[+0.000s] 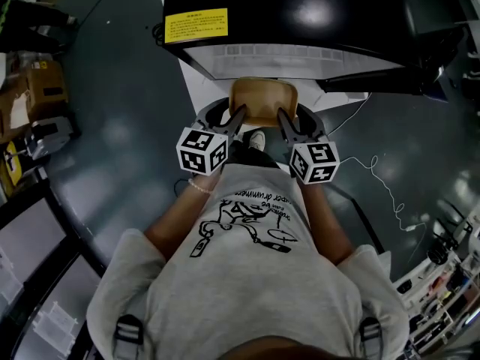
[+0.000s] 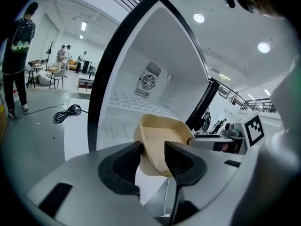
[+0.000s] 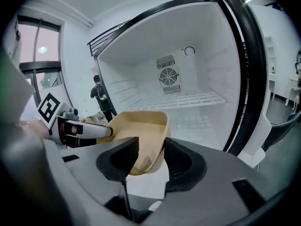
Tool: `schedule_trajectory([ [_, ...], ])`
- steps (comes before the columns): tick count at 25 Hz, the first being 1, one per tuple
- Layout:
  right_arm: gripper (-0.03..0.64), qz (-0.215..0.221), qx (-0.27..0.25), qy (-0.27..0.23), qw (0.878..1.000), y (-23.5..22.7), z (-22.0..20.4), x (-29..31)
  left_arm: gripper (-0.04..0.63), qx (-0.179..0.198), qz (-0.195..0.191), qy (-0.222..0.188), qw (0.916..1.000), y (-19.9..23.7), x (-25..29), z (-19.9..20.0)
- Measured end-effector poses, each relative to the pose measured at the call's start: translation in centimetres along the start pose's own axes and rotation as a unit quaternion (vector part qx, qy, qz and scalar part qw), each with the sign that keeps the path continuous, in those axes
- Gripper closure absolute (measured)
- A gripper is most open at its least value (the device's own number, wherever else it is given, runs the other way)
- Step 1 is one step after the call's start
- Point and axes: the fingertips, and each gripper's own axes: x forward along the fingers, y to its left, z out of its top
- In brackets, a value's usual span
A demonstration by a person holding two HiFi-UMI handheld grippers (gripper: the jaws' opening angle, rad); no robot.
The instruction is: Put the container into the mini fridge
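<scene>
Tan plastic container (image 1: pixel 261 100) hangs between both tongs, clear of the floor (image 1: pixel 112 126) and just in front of the open mini fridge (image 3: pixel 188 79); it is not yet inside. Your left tongs (image 2: pixel 153 147) pinch its left wall and your right tongs (image 3: pixel 150 147) pinch its right wall. Each grip takes only a thin wall near the rim. Uneven travel of your two hands could therefore twist the container or let one side slip free. Watch the black front frame (image 3: pixel 251 79): a corner carried too wide could strike it. The wire shelf (image 3: pixel 197 99) divides the cavity and limits headroom. A white cable (image 1: pixel 390 193) on the floor to your right is a likely trip hazard. A bystander (image 2: pixel 19 46) stands well apart.
</scene>
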Motion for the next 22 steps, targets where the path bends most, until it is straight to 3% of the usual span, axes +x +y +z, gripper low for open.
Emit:
schedule_trajectory([
  [22, 0.439, 0.006, -0.014, -0.03, 0.999, 1.2, 5.9, -3.5, 0.425, 0.003, -0.017, -0.035, 0.9992, -3.0, -3.2, 5.4],
])
